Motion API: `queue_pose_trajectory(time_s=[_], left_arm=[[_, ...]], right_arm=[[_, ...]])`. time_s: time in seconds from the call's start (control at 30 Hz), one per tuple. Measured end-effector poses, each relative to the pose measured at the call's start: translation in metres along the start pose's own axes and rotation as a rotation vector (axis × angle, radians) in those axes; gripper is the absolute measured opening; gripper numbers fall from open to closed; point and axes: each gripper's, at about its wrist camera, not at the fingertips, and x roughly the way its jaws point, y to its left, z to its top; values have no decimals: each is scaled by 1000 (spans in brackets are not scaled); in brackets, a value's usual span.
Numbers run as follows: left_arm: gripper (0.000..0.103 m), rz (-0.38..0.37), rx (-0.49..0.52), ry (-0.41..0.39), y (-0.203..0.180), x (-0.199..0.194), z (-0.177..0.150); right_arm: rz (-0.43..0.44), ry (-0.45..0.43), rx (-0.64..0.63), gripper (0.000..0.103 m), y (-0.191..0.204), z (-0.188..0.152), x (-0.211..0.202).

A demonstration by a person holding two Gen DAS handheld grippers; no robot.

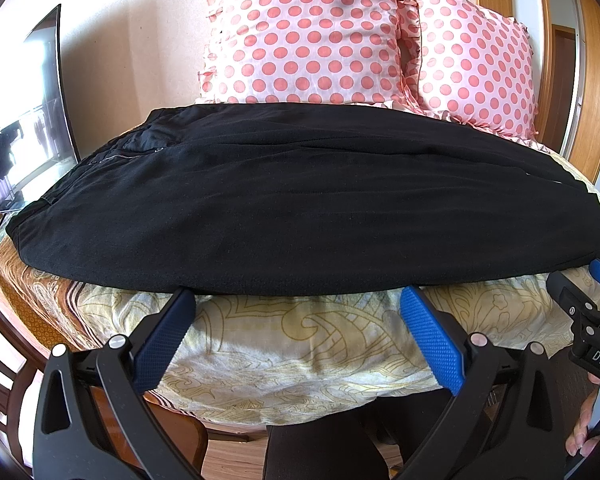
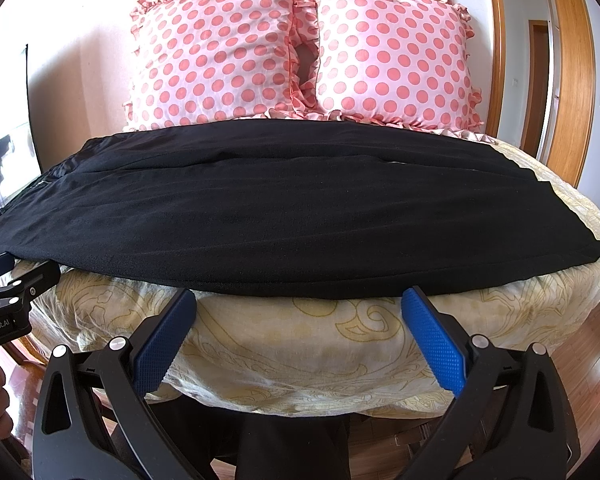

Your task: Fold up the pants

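Observation:
Black pants (image 1: pixel 300 208) lie flat across the bed, folded lengthwise, waist with a zip at the left and leg ends at the right. They show the same way in the right wrist view (image 2: pixel 284 220). My left gripper (image 1: pixel 298 300) is open and empty, its blue fingertips (image 1: pixel 414 300) just below the pants' near edge. My right gripper (image 2: pixel 300 300) is open and empty, also at the near edge, further right. Each gripper shows at the side of the other's view: the right gripper (image 1: pixel 580 300) and the left gripper (image 2: pixel 16 280).
The bed has a cream patterned cover (image 1: pixel 300 344), also in the right wrist view (image 2: pixel 300 344). Two pink polka-dot pillows (image 1: pixel 312 36) (image 2: pixel 392 56) stand behind the pants. A mirror (image 1: pixel 28 120) is at the left. A wooden door frame (image 2: pixel 572 80) is at the right.

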Motion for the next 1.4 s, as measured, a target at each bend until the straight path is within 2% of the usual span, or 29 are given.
queue_pose_trajectory(time_s=[0.2, 0.3, 0.37, 0.43, 0.5, 0.6, 0.7, 0.8, 0.83, 0.9, 0.97, 1.03, 1.2, 1.27, 1.4], left_arm=[[101, -5, 1, 22, 2, 0, 6], [101, -15, 16, 31, 3, 1, 7], [101, -31, 23, 37, 5, -3, 6], [101, -18, 45, 21, 6, -14, 4], [101, 9, 96, -28, 1, -27, 8], [101, 32, 140, -110, -3, -44, 29], [101, 27, 117, -162, -3, -45, 55], [101, 62, 85, -182, -4, -30, 81], [101, 65, 77, -181, -6, -25, 88], [101, 44, 53, -165, -8, -13, 99], [101, 19, 34, -145, -10, -1, 107], [101, 10, 27, -130, -12, 11, 114], [101, 4, 35, -111, -14, 34, 127], [101, 7, 34, -103, -13, 41, 129], [101, 7, 17, -75, -6, 56, 132]], right_arm=[[47, -30, -24, 102, -8, -2, -2], [119, -48, -57, 102, -16, -4, -5], [192, -25, -80, 102, -26, -1, -9], [235, -25, -66, 102, -44, 7, -18], [219, -56, -43, 102, -63, 20, -29], [171, -74, 8, 102, -103, 57, -34], [126, -38, 93, 102, -151, 102, -16], [72, 25, 191, 102, -189, 151, 27], [27, 53, 219, 102, -203, 169, 48], [-37, 90, 255, 102, -224, 192, 81], [-141, 133, 301, 102, -253, 213, 122], [-225, 172, 357, 101, -277, 228, 160], [-352, 280, 518, 86, -327, 241, 243], [-392, 303, 560, 78, -338, 241, 266], [-510, 337, 586, 76, -347, 242, 297]])
